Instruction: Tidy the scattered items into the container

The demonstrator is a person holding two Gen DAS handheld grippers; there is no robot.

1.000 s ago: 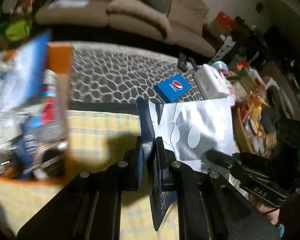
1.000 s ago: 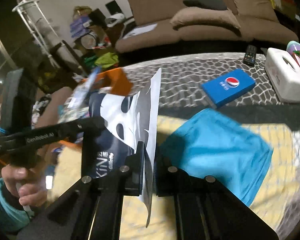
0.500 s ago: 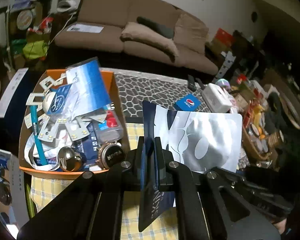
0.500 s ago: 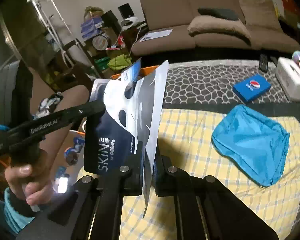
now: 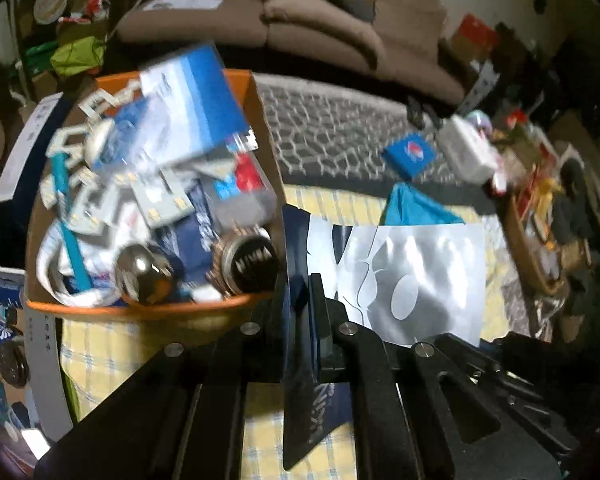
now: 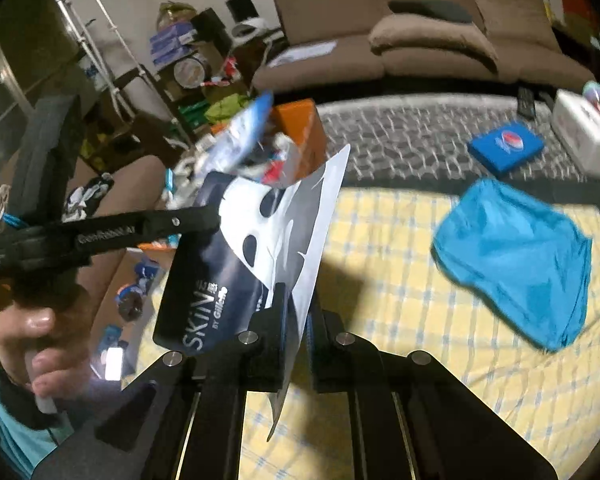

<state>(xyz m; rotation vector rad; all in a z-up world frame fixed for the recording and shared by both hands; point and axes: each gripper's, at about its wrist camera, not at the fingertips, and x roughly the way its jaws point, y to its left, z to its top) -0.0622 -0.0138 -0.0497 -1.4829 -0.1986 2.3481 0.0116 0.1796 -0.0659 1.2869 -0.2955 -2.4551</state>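
Orange container (image 5: 260, 96) crammed, contents blurred; left gripper (image 5: 302, 300) clenched on one navy sachet (image 5: 412, 276) just beside its rim. One Pepsi-logo box (image 5: 409, 154) beyond.

Navy sachet (image 6: 228, 256) reads "SKIN BY Gillette"; right gripper (image 6: 298, 312) clamps another edge. One blue cloth (image 6: 516, 256) on checked spread (image 6: 380, 280).

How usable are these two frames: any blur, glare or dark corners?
Left wrist view: the orange container and its contents are motion-smeared; the mask packet shows glare; corners black. Right wrist view: the blue cloth is blurred, the packet's lettering readable; a hard shadow crosses the checked cloth.
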